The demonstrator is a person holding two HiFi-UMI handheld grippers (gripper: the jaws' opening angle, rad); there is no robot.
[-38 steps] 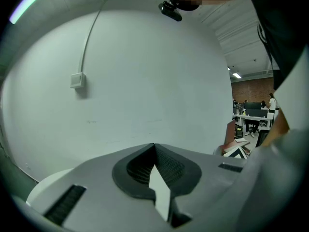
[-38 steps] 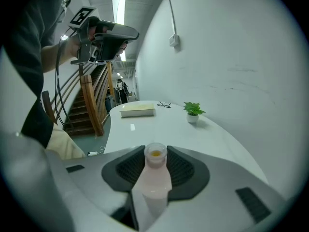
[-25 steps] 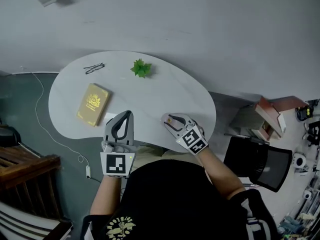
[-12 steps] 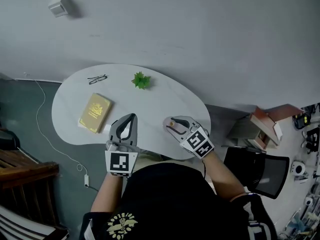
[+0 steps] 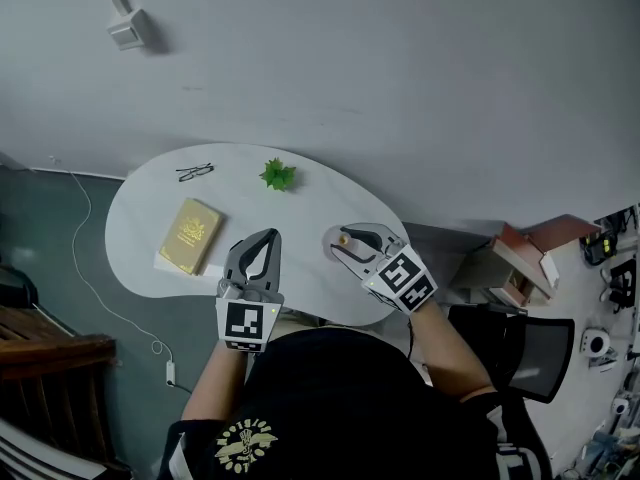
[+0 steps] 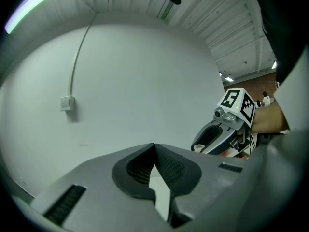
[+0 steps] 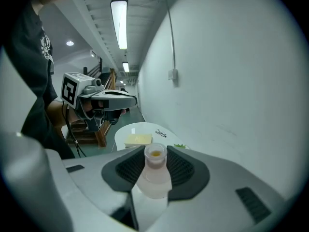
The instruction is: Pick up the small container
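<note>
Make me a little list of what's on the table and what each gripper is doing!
table: white, rounded
on table: yellow book, glasses, green plant
right gripper: jaws shut on small container
small container: clear, something yellow inside
left gripper: jaws together, nothing between them

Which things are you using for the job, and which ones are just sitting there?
For the job: small container, gripped in the right hand-held gripper.

Just lying about: gold book, glasses, little green plant, all on the white table.
</note>
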